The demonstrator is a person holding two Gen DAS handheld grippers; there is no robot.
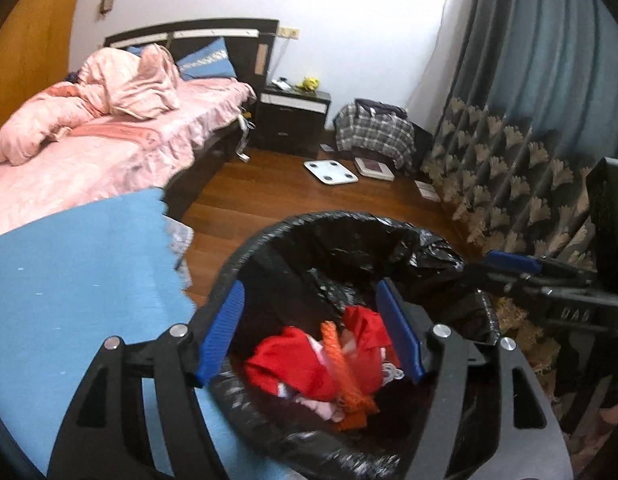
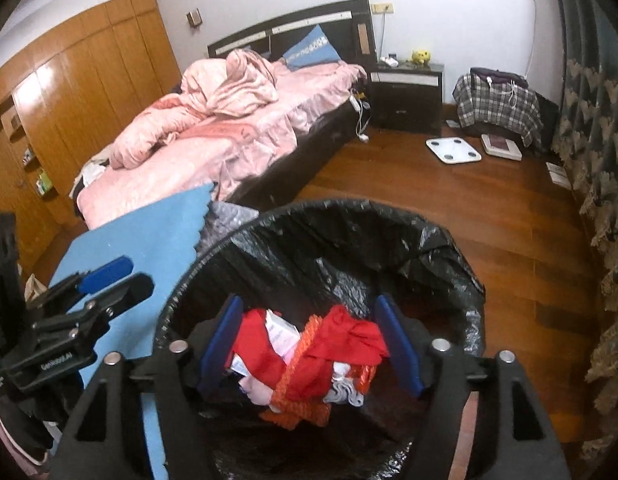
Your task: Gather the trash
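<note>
Crumpled red and orange trash (image 2: 309, 356), wrappers and scraps of paper by the look, down in the bottom of the black-lined bin (image 1: 349, 232), loose and not pinched by anything. Probably light, soft and crushable, nothing brittle showing; thin liner likely slippery and easy to tear, best taken at the bunched plastic along the rim rather than mid-wall. Left gripper (image 1: 311, 332) poised over the bin mouth, blue pads standing wide apart and empty. Right gripper (image 2: 313, 344) likewise above the heap, spread wide with nothing held. Bin sitting on a glossy wooden floor (image 2: 449, 192), just beside a blue mat (image 1: 81, 280). Beyond, a bed with pink bedding (image 2: 229, 120), a dark nightstand (image 1: 293, 120), a white scale (image 2: 453, 150) on the boards, patterned curtain (image 1: 521, 168) along the side
</note>
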